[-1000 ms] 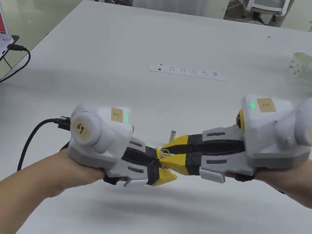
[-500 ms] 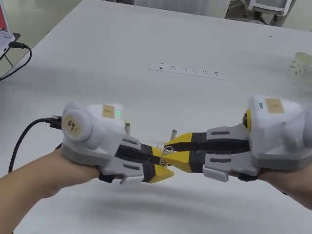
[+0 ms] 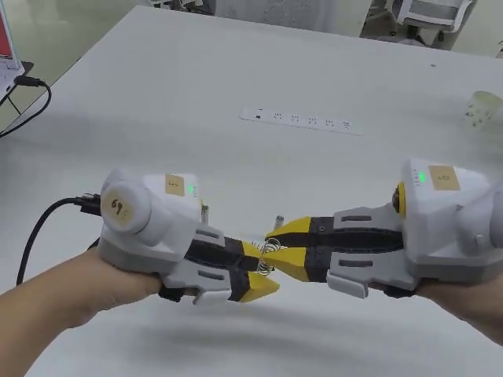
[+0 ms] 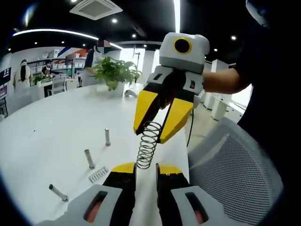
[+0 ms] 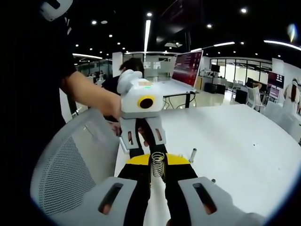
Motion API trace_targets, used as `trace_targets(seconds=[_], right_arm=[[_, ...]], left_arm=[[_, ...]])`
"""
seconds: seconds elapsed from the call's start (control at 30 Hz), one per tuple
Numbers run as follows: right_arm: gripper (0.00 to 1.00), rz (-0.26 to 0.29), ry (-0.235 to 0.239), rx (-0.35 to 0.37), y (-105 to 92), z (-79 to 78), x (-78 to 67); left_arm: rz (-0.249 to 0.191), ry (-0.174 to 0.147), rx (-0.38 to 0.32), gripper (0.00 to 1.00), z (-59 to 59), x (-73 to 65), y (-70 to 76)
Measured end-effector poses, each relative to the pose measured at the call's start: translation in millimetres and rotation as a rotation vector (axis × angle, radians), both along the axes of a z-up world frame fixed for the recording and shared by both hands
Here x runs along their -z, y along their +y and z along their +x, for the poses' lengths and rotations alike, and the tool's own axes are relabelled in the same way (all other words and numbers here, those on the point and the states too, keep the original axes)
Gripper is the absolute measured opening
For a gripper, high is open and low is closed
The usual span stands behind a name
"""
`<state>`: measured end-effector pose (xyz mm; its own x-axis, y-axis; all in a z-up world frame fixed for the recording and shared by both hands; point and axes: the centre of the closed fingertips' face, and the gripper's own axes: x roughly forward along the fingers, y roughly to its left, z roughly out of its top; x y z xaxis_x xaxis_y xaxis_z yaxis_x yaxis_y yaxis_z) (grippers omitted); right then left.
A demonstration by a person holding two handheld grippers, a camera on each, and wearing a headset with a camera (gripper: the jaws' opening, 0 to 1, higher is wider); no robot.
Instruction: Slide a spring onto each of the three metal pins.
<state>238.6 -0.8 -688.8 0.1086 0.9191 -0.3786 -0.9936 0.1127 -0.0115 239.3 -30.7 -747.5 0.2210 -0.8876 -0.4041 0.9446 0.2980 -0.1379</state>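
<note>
White power strip (image 3: 301,120) mid-table (image 3: 157,71), paper cup (image 3: 481,107) far right, black cable (image 3: 31,81) left edge, mesh chair (image 4: 225,165) beside table.

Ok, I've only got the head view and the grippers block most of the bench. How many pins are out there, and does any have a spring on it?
Observer: The left gripper view shows three standing pins, the far pin, middle pin and near pin, all bare.
Operator: Any spare spring lying around?
Observer: Yes, one loose spring lies flat on the table beside the middle pin.
Operator: And the one in the jaws?
Observer: The held spring bridges the left gripper and right gripper in the air, one end in each.
</note>
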Motion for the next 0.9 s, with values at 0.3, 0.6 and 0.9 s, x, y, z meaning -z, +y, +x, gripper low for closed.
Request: trace_targets(seconds=[0.3,0.6,0.9], right_arm=[[0.08,-0.027,-0.025,0.01,-4.4,5.2,1.3],[0.08,-0.057,-0.039,0.019,-6.9,5.9,6.1],[0.08,-0.062,-0.049,0.04,-11.3,10.7,6.2]], left_arm=[[0.02,-0.004,-0.042,0.19,3.1,2.3,14.6],[0.036,-0.005,-0.112,0.28,7.0,4.3,43.2],[0.041,-0.007,-0.176,0.34,11.1,4.1,63.8]])
